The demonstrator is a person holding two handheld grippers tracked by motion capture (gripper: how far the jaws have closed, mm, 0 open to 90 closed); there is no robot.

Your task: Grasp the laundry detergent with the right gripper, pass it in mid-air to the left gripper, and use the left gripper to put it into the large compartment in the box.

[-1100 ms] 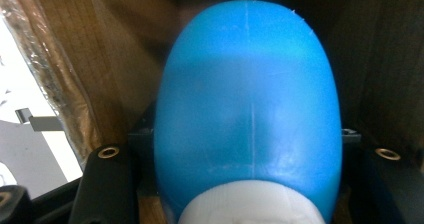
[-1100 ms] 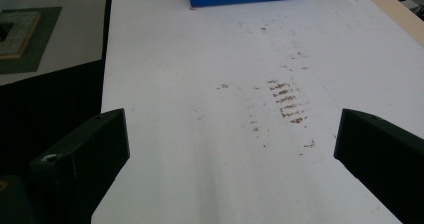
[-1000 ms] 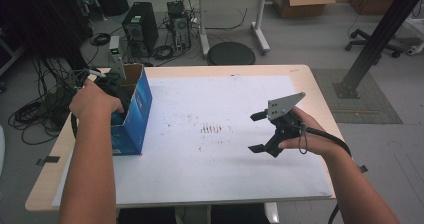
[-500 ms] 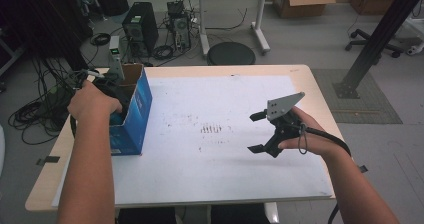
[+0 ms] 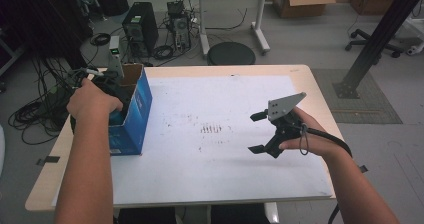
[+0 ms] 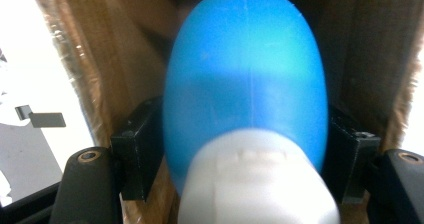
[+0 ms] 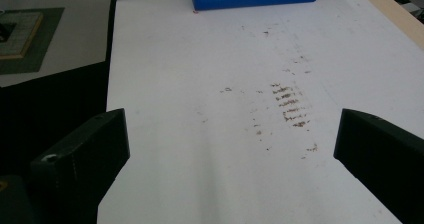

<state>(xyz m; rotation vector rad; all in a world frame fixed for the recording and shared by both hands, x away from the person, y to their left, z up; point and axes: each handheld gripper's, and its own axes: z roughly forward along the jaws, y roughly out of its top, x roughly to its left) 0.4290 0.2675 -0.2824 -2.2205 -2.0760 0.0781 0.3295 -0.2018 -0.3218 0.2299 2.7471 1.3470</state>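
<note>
Inside the box [image 5: 131, 115] walls, left gripper [image 6: 240, 149] fingers, just opening, flank the blue bottle [image 6: 245, 79]; right gripper [image 5: 257, 132] fingers spread over bare tabletop [image 5: 200, 174]

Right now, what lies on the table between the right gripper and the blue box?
Nothing stands there: the high view shows bare white sheet with brown smudges between the right gripper and the blue box. The right gripper view agrees.

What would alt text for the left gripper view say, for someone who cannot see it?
A blue bottle with a white cap sits between the two black jaws of the left hand-held gripper, close to the camera and blurred. Brown cardboard box walls rise on both sides; the jaws have just been opening around the bottle.
</note>
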